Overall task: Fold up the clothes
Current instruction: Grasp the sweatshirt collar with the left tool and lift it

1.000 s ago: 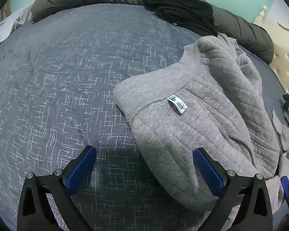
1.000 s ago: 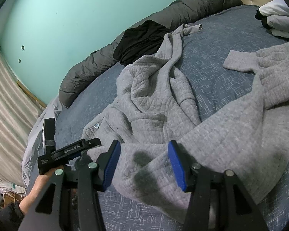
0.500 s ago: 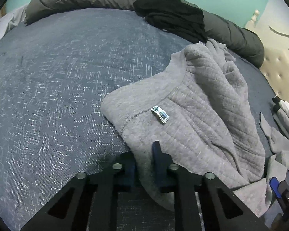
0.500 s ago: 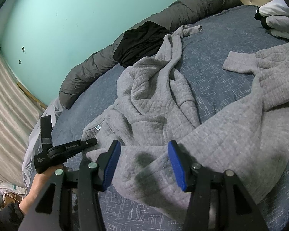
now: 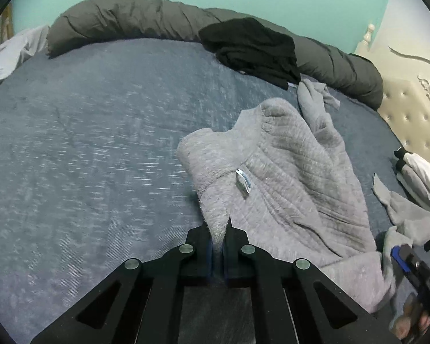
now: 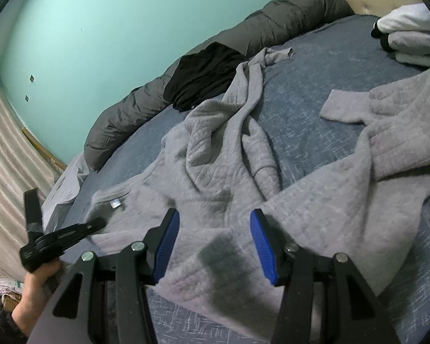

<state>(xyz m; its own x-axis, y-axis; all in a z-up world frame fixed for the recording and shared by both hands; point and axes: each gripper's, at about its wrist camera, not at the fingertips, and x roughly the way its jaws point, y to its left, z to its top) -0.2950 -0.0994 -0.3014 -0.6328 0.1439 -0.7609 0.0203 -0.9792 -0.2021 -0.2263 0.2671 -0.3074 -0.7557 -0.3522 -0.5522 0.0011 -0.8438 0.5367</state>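
Bed: a big bed with a blue-grey cover (image 5: 94, 149) fills most of both views. The cover has little white marks all over it.
Wall: a light green wall (image 6: 106, 34) runs along the top of both views.
Headboard: a cream, buttoned headboard (image 5: 410, 114) sits at the right edge of the left view.
Dark blanket: a long dark grey rolled blanket (image 5: 123, 20) lies along the far edge of the bed, under the wall.
Black cloth: a black piece of clothing (image 5: 255, 48) rests on the dark blanket, upper middle of the left view.
White pile: white and black clothes (image 6: 410, 34) sit in the upper right of the right view.
Curtain: a striped curtain (image 6: 5, 166) hangs at the left edge of the right view.
Grey robe: a soft grey quilted robe (image 5: 289, 183) lies crumpled on the bed, in the middle and right of the left view. A small label (image 5: 242, 181) shows near its collar.
Left gripper: the left gripper (image 5: 217, 236) is clamped tight on the collar edge of the robe, bottom middle of the left view. The cloth rises in a peak between its jaws.
Right gripper: the right gripper (image 6: 213, 246) has its jaws partly apart, bottom middle of the right view. The robe lies under and between its blue pads (image 6: 262, 246), but whether they press on it cannot be told.
Hand: a hand (image 6: 34, 289) holds the left gripper at the lower left of the right view.
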